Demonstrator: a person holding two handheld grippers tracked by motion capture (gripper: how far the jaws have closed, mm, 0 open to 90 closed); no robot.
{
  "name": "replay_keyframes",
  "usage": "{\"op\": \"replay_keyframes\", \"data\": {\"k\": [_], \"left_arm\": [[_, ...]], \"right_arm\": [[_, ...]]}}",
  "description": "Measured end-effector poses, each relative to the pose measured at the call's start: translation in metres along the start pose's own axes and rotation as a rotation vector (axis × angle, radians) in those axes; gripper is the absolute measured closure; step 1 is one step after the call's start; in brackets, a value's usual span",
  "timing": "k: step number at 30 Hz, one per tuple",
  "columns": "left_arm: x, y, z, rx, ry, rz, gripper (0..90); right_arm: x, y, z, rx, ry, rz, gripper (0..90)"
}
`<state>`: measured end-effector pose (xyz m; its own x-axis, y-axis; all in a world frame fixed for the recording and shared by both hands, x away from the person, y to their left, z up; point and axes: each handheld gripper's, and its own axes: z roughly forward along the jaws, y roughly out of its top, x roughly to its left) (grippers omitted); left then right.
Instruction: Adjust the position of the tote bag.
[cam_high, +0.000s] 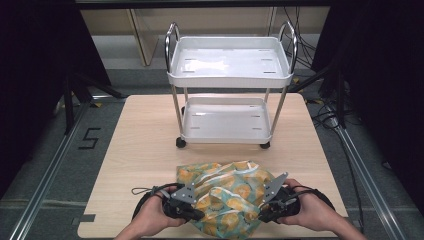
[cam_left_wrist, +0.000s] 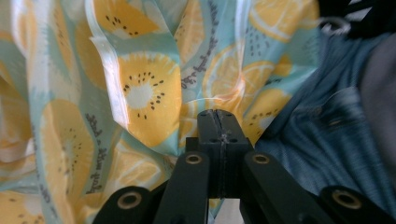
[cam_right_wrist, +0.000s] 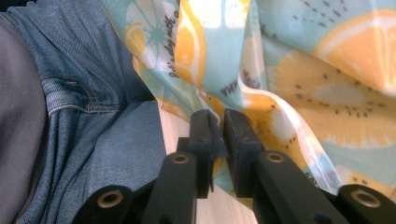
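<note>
The fruit-print bag (cam_high: 225, 192) lies crumpled at the near edge of the table (cam_high: 145, 150), well short of the white cart (cam_high: 229, 90), and I have it between my two hands. My left gripper (cam_high: 192, 212) sits at the bag's left side, jaws pressed together on a fold of its film (cam_left_wrist: 154, 93). My right gripper (cam_high: 265, 212) sits at the bag's right side, jaws a sliver apart with the bag's edge (cam_right_wrist: 219, 161) pinched between them. From the bag, the cart stands straight ahead, so I judge any lift goes forward
</note>
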<state>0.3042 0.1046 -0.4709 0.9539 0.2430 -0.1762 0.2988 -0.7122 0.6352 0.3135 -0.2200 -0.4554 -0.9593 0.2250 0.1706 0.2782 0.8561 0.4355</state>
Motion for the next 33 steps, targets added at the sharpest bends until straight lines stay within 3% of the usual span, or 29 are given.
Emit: {"op": "replay_keyframes", "data": {"k": [3, 5, 6, 7, 8, 11, 15, 17, 18, 20, 24, 27, 30, 33], "left_arm": [[-0.001, 0.003, 0.003, 0.014, 0.027, 0.031, 89.5], [-0.002, 0.005, 0.003, 0.022, 0.04, 0.047, 89.4], [-0.002, 0.006, 0.003, 0.03, 0.045, 0.055, 89.5], [-0.001, 0.007, 0.003, 0.041, 0.052, 0.065, 89.5], [-0.001, 0.007, 0.003, 0.042, 0.049, 0.068, 89.4], [-0.002, 0.006, 0.004, 0.042, 0.06, 0.062, 89.5], [-0.002, 0.007, 0.004, 0.047, 0.064, 0.072, 89.0], [-0.001, 0.007, 0.003, 0.051, 0.066, 0.075, 88.7], [-0.001, 0.007, 0.002, 0.055, 0.065, 0.077, 88.6], [-0.001, 0.006, 0.002, 0.05, 0.063, 0.07, 88.6], [-0.001, 0.005, -0.001, 0.062, 0.072, 0.077, 87.2], [-0.002, 0.006, -0.005, 0.051, 0.073, 0.061, 83.0], [-0.002, 0.011, -0.015, 0.023, 0.081, 0.062, 65.3], [-0.003, 0.022, -0.034, -0.063, 0.08, 0.031, 49.2]], "right_arm": [[-0.001, 0.001, -0.008, -0.033, 0.006, -0.002, 72.0], [-0.001, 0.002, -0.021, -0.085, 0.009, 0.022, 66.8], [-0.002, 0.002, -0.028, -0.113, -0.006, 0.036, 64.4], [-0.004, 0.003, -0.035, -0.157, -0.022, 0.011, 62.5], [-0.004, 0.004, -0.045, -0.176, -0.042, 0.042, 60.4], [-0.008, 0.009, -0.064, -0.286, -0.074, 0.05, 52.8], [-0.017, 0.018, -0.07, -0.345, -0.154, 0.07, 47.8], [-0.021, 0.022, -0.066, -0.338, -0.193, 0.102, 45.2], [-0.024, 0.025, -0.063, -0.337, -0.215, 0.095, 45.0], [-0.028, 0.028, -0.055, -0.332, -0.225, 0.11, 43.2], [-0.033, 0.034, -0.038, -0.283, -0.236, 0.112, 41.5], [-0.033, 0.035, -0.028, -0.252, -0.207, 0.121, 42.5], [-0.032, 0.035, -0.022, -0.248, -0.187, 0.099, 42.6], [-0.029, 0.035, -0.023, -0.246, -0.179, 0.102, 42.4]]}}
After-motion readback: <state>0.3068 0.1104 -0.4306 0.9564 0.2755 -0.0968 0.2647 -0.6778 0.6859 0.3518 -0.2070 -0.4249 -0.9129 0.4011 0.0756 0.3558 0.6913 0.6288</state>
